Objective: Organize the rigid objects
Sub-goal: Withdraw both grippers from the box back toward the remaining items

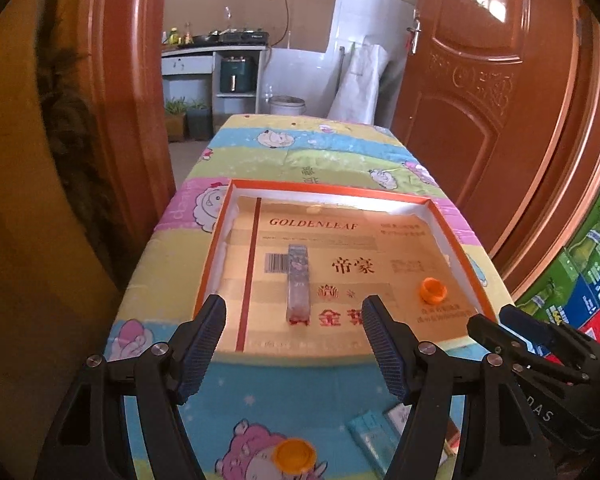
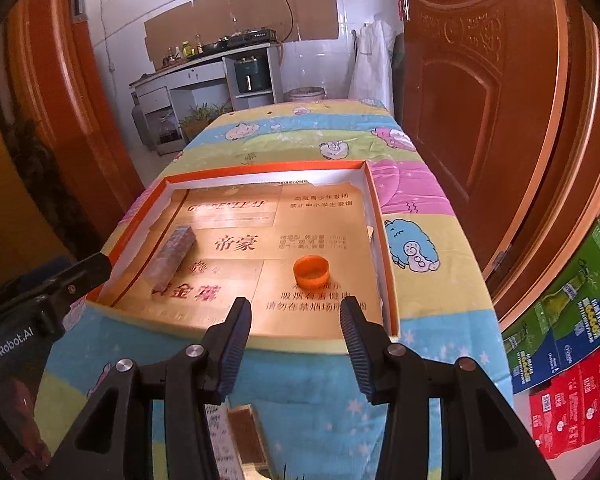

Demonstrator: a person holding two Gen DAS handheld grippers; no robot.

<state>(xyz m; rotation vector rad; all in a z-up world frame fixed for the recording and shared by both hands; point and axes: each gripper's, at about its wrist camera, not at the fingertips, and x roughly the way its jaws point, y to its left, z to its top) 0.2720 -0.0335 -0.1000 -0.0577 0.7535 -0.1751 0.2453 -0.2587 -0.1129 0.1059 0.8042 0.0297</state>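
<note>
Two grippers, both spread wide with nothing between the pads. Left gripper (image 1: 294, 318): black linkage arms, blue ribbed pads, hovering above the near edge of the tray without touching it. Right gripper (image 2: 296, 320): same build and stance, also clear of everything; its black tip shows at 4 o'clock in the left wrist view.

Nearest, on the cartoon-sheep tablecloth (image 1: 260, 392), soft printed fabric: second orange cap (image 1: 294, 456), a round ribbed plastic piece, at 6 o'clock below the left gripper. Teal flat box (image 1: 374, 436) at 5 o'clock, partly behind the right finger, with another small pack just beside it, too hidden to identify.

Next, shallow cardboard tray (image 1: 212, 256), rectangular, with an orange rim, white inner walls and a glossy gold printed floor. Inside: long block (image 1: 298, 280), a slim rectangular translucent bar with a pink pattern, lying flat at 12 o'clock from the left gripper. Orange cap (image 2: 311, 270), a short round cup with its open side up, at 12 o'clock from the right gripper, well apart from the block.

Beyond: carved wooden door (image 2: 480, 100) at 2 o'clock, kitchen counter (image 2: 204, 68) at 11 o'clock.
</note>
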